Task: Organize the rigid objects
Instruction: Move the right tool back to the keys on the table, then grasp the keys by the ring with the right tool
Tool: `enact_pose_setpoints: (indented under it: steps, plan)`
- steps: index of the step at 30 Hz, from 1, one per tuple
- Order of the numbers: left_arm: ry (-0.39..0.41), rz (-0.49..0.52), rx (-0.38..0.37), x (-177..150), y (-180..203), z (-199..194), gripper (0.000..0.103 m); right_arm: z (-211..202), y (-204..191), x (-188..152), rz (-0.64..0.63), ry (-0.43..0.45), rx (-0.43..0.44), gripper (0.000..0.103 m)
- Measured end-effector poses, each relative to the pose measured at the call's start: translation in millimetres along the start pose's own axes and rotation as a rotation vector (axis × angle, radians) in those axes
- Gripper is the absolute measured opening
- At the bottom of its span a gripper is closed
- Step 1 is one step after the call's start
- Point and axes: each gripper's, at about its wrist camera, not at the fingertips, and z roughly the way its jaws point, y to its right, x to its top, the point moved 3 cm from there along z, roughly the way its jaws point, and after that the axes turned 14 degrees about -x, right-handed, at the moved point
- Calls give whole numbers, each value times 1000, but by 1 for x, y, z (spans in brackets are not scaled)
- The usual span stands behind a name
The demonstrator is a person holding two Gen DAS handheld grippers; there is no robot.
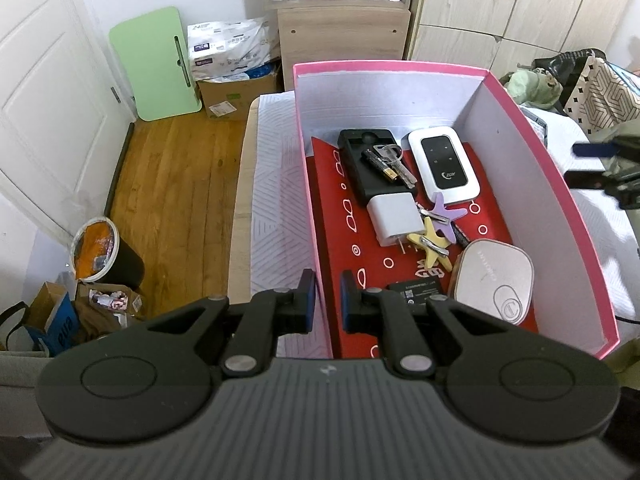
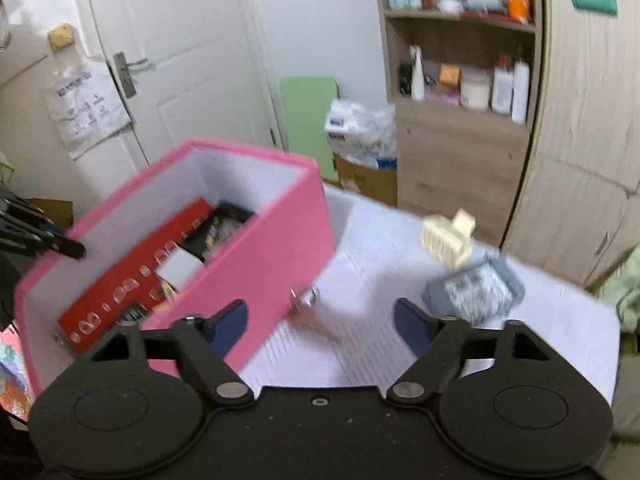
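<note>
A pink box [image 1: 392, 67] with white inner walls stands on the white patterned table [image 1: 276, 184]. Inside it lie a black case [image 1: 360, 160] with keys [image 1: 394, 166] on top, a white router [image 1: 444, 164], a white charger [image 1: 394, 218], purple [image 1: 442, 212] and yellow [image 1: 432, 246] star clips, a beige compact [image 1: 496, 280] and a black battery [image 1: 416, 290]. My left gripper [image 1: 328, 300] is shut on the box's left wall. My right gripper [image 2: 320, 320] is open and holds nothing, beside the box's outer wall [image 2: 260, 264]. A cream claw clip [image 2: 448, 236], a grey patterned pouch [image 2: 476, 288] and a small metal piece [image 2: 304, 302] lie on the table.
A wooden shelf unit [image 1: 344, 28] with bottles and jars stands behind the table, next to wardrobe doors [image 1: 520, 8]. On the floor are a green board [image 1: 160, 64], a cardboard box [image 1: 236, 96], a bin [image 1: 104, 256] and bags. A white door [image 1: 44, 92] is at the left.
</note>
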Motion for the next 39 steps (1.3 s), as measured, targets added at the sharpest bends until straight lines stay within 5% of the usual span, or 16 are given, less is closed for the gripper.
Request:
enact_pose_setpoints:
  steps: [4, 6, 12, 17, 24, 26, 28, 34, 39]
  plan:
    - [-5, 5, 6, 0, 1, 0, 10, 15, -11, -9, -109, 1, -12, 48]
    - [-8, 12, 12, 1, 3, 1, 10, 21, -18, -7, -167, 3, 15, 42]
    - [-9, 5, 11, 1, 3, 2, 10, 47, -34, 2, -301, 7, 51, 40]
    - [-20, 22, 21, -1, 6, 1, 10, 70, -40, 14, -543, -28, 51, 40]
    - [-24, 14, 26, 0, 6, 1, 10, 89, -43, 38, -706, -74, 181, 42]
    - [-26, 10, 23, 0, 6, 1, 10, 89, -41, 38, -736, -81, 231, 36]
    - [-27, 9, 25, 0, 6, 1, 10, 88, -42, 35, -732, -93, 272, 17]
    - [-30, 6, 22, 1, 5, 0, 10, 85, -39, 33, -588, -94, 173, 3]
    - [-26, 9, 18, 0, 4, 0, 10, 81, -27, 26, -348, -107, 109, 3]
